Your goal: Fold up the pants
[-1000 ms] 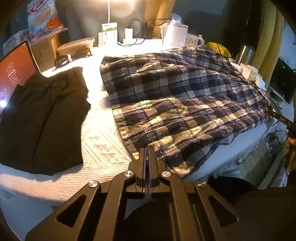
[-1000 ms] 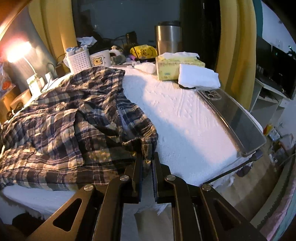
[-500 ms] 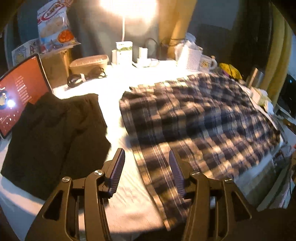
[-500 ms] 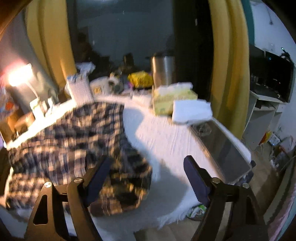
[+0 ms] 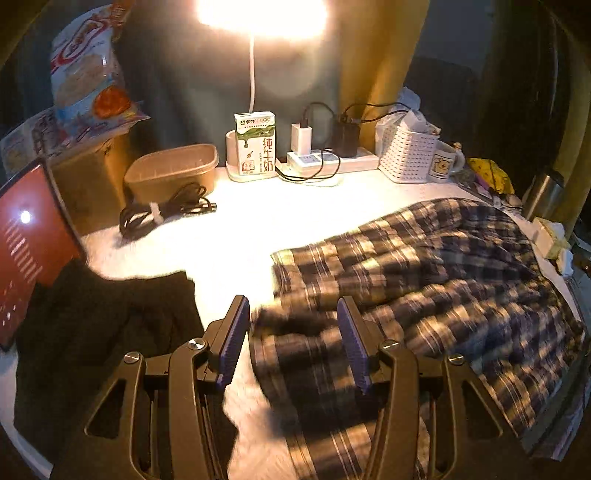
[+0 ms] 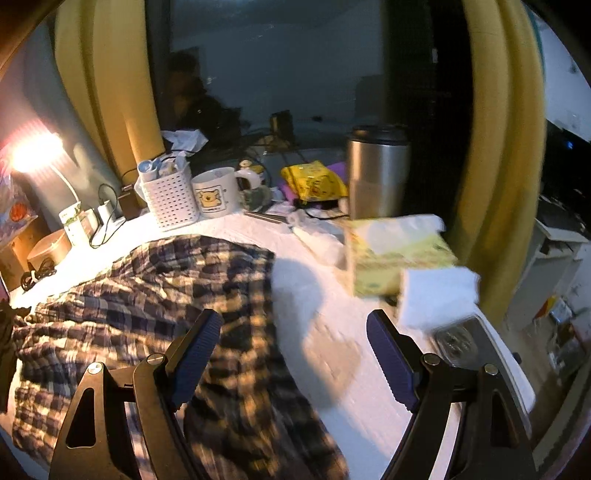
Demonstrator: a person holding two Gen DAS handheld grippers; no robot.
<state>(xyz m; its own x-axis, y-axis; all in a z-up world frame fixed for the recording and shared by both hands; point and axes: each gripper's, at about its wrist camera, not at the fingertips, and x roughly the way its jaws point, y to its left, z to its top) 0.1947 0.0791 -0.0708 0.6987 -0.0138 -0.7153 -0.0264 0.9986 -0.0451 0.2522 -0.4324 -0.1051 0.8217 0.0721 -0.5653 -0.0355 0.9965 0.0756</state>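
The pants (image 5: 424,280) lie on the table (image 5: 240,229), a dark garment (image 5: 103,332) to their left, clutter behind.

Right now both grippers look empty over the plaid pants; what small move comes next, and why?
Probably bring the left gripper down onto the near edge of the plaid pants and close on it. Both it and the right gripper are open and hold nothing, and the pants lie loose and rumpled on the white cover, so another fold seems needed.

- The dim room is lit by a lamp (image 5: 258,14), blown out to glare.
- Motion blur is seen on the plaid pants (image 5: 424,288).
- Edges are bent and darkened by fisheye.
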